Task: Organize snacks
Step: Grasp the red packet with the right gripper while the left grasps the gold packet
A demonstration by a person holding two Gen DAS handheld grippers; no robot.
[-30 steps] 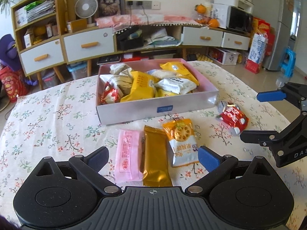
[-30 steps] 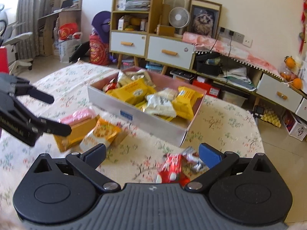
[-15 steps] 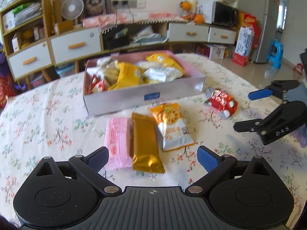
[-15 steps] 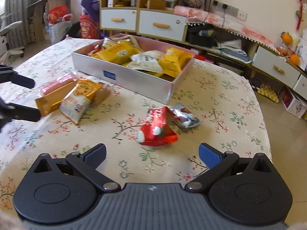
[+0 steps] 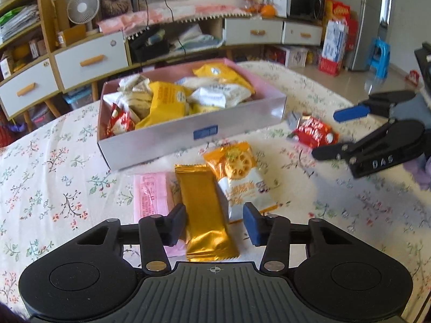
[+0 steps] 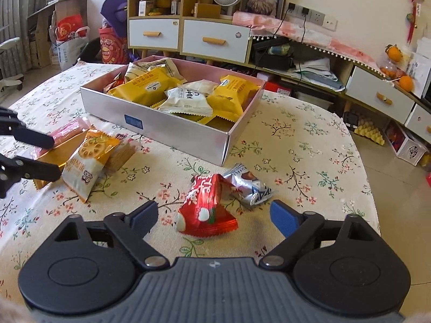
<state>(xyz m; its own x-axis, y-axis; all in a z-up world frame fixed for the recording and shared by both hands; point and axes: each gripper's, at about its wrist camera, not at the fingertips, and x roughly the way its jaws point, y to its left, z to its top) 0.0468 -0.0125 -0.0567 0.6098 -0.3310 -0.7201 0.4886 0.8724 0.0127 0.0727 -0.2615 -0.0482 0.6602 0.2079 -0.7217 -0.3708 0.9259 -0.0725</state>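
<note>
A pink-lined box full of snack packs stands mid-table. In front of it lie a pink pack, a gold bar and an orange biscuit pack. My left gripper is half closed around the gold bar's near end, fingers a little off its sides. A red pack and a silver pack lie to the right. My right gripper is open, straddling the red pack just above it.
The table has a floral cloth; its right edge drops to the floor. Cabinets with drawers and shelves stand behind the table. The left gripper's fingers show at the left of the right wrist view.
My left gripper has narrowed around the gold bar and moved closer to it. My right gripper has moved forward and down over the red pack, still open.
</note>
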